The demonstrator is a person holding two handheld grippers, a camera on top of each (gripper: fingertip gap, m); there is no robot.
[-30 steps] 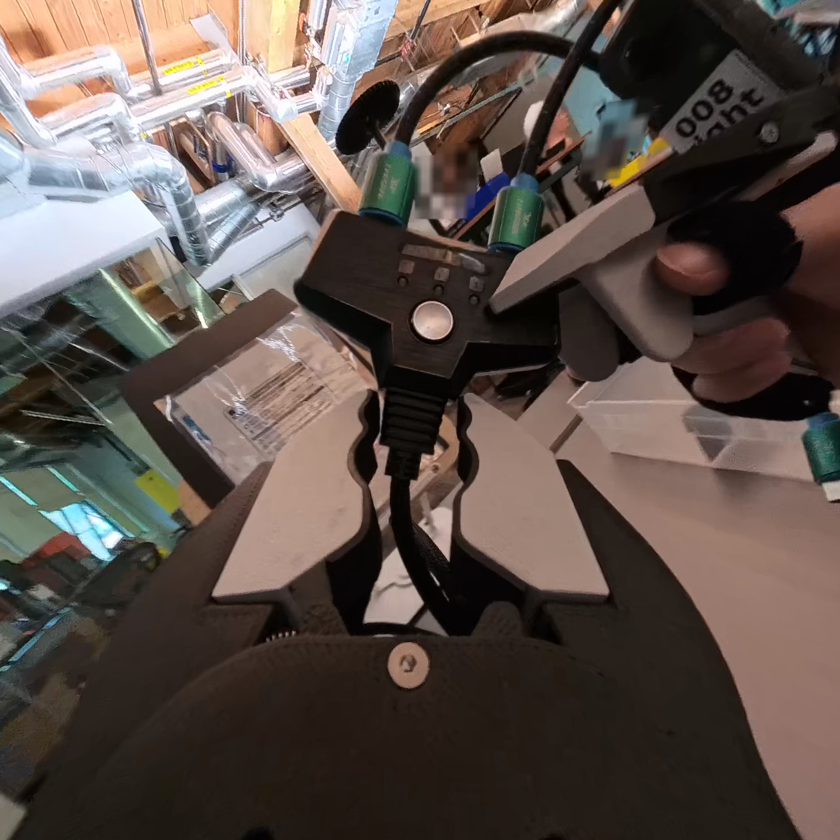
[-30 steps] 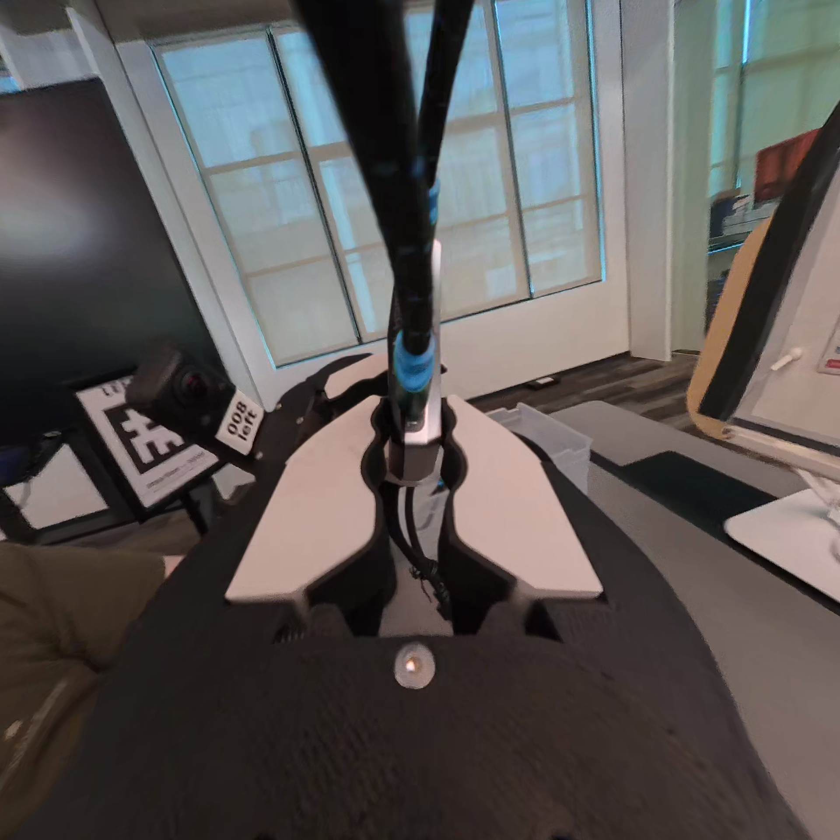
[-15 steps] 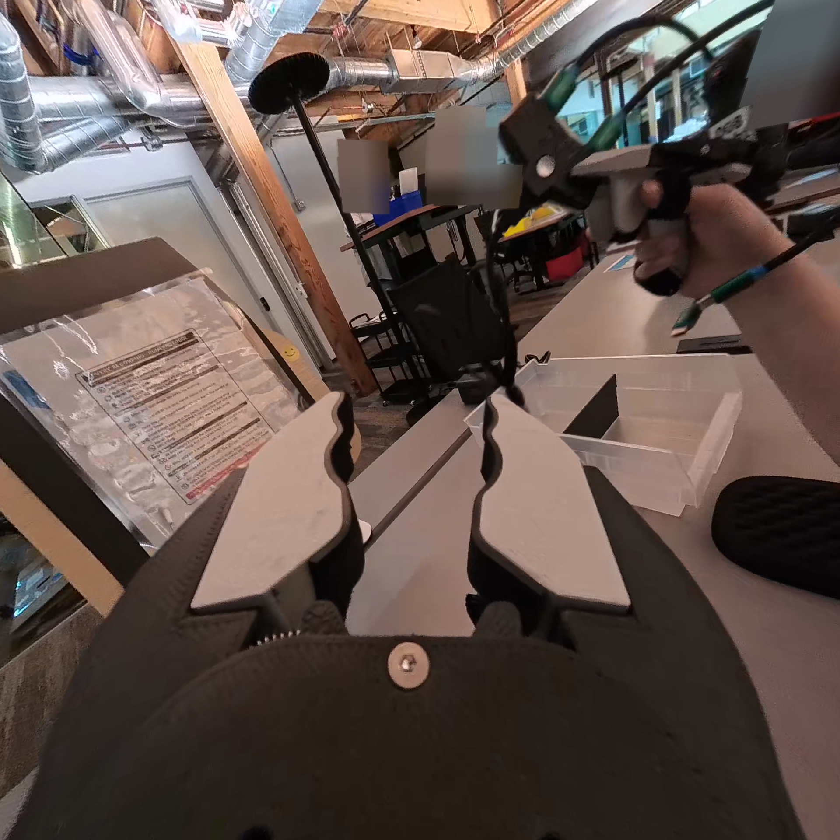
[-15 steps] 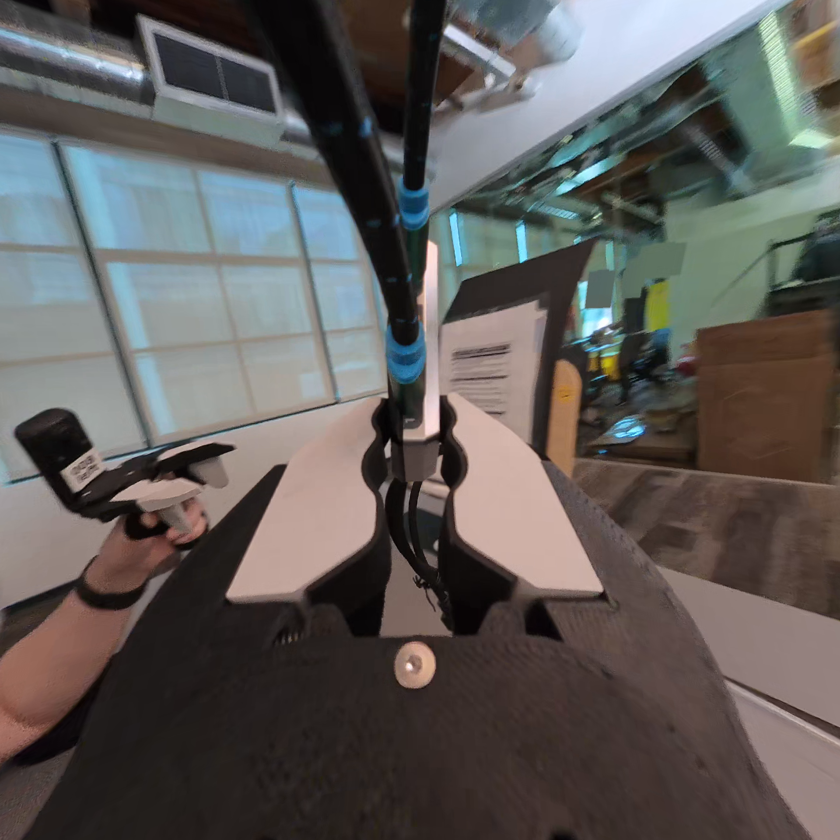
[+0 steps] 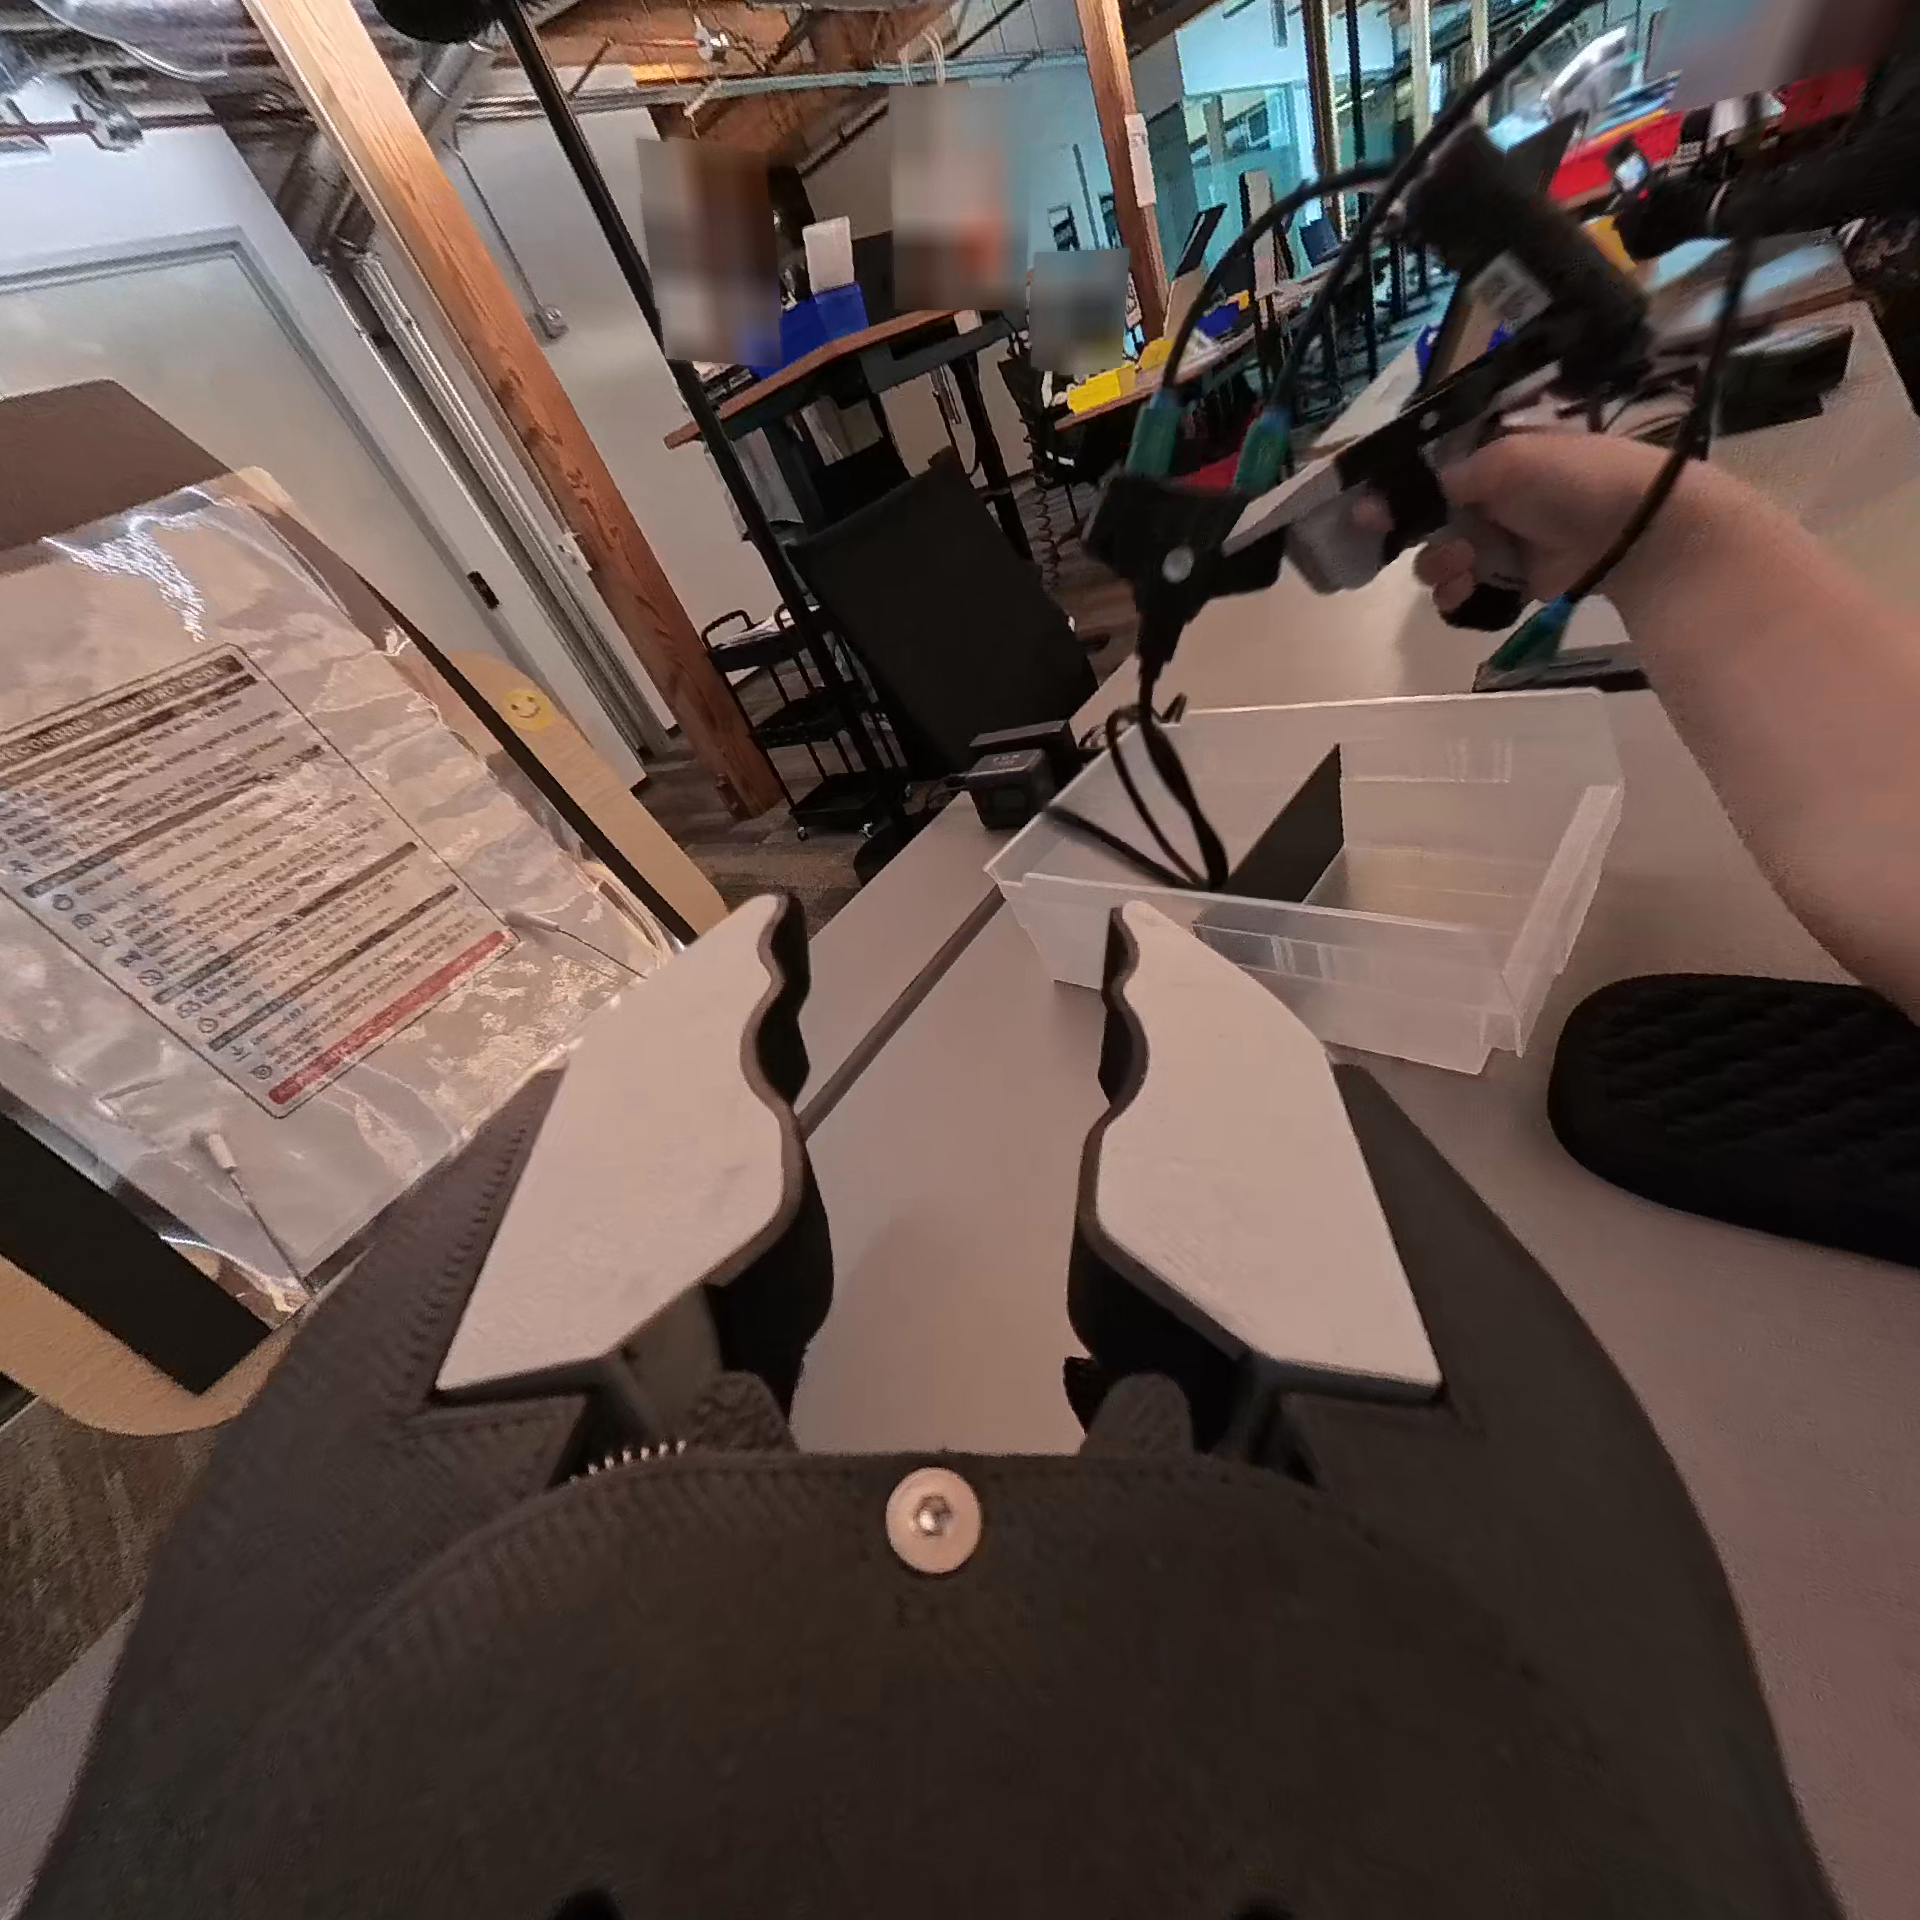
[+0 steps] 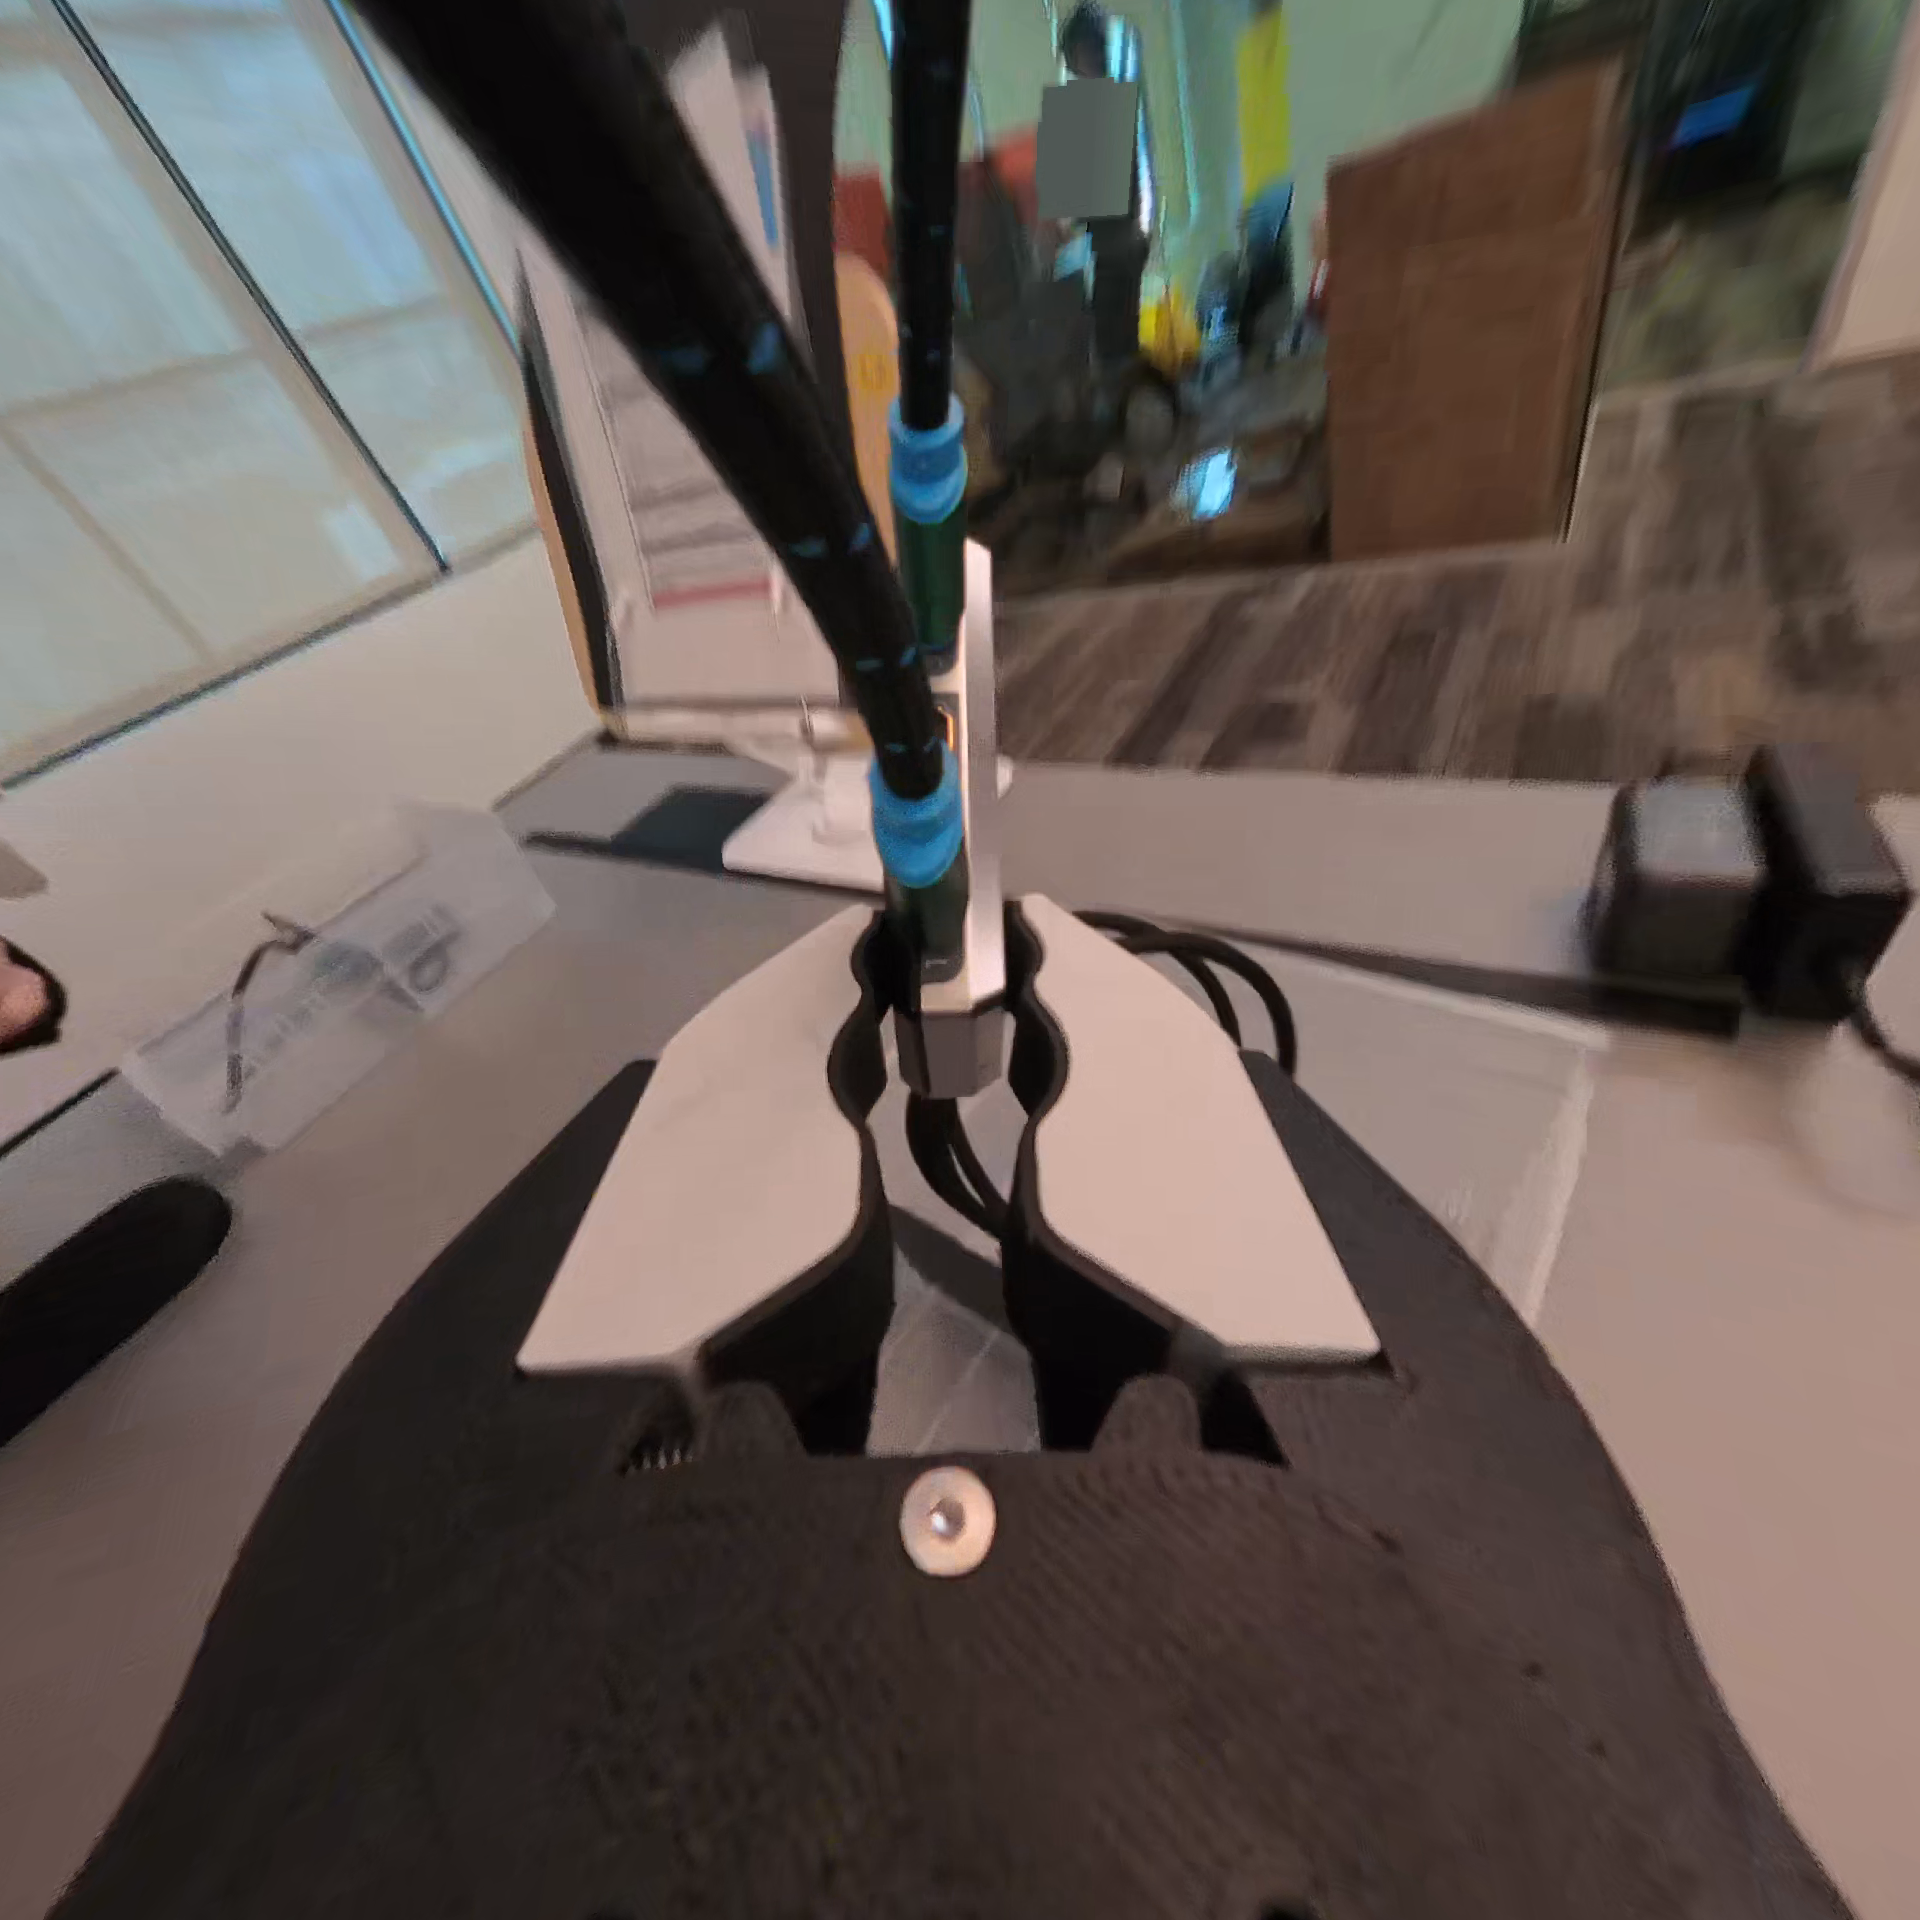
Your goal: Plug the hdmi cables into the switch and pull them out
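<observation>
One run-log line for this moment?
left gripper: open, empty | right gripper: shut on switch | two hdmi cables plugged in | held above table

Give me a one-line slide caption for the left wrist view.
Open left gripper over the table, right gripper holding the switch above a clear bin.

In the left wrist view, the left tool (image 5: 945, 971) at lower centre has pale grey fingers on a ribbed black body, above a light grey desk (image 5: 1558, 1351). At upper right the switch (image 5: 1179, 540) is black, its plugs (image 5: 1155, 436) green. In the right wrist view, the cables (image 6: 883, 665) at centre are black, flecked blue, with bright blue collars.
</observation>
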